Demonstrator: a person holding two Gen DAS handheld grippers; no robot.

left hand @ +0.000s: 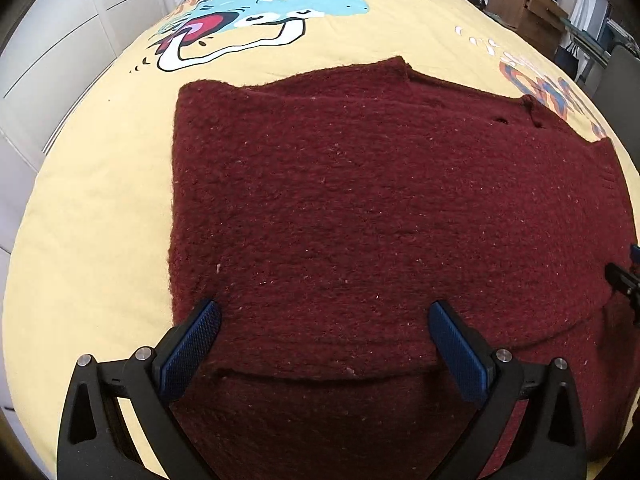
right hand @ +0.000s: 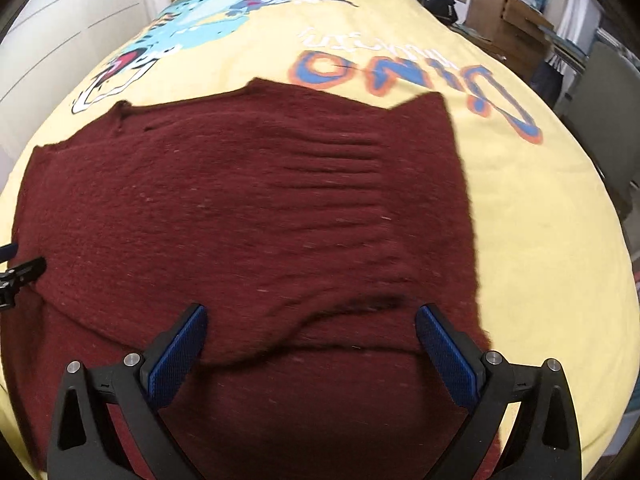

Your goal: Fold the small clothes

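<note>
Dark red knitted sweater (left hand: 360, 208) lies folded on the yellow dinosaur bedspread (left hand: 100, 208), and above its near folded edge the left gripper (left hand: 324, 316) and the right gripper (right hand: 310, 316) both hang with jaws wide apart, gripping nothing, blue pads (left hand: 188, 352) clear of the wool.

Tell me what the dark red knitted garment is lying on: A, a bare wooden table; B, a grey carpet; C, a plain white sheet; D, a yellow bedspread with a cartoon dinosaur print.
D: the dark red knitted garment is spread over a yellow bedspread that carries a blue cartoon dinosaur and coloured lettering.
</note>
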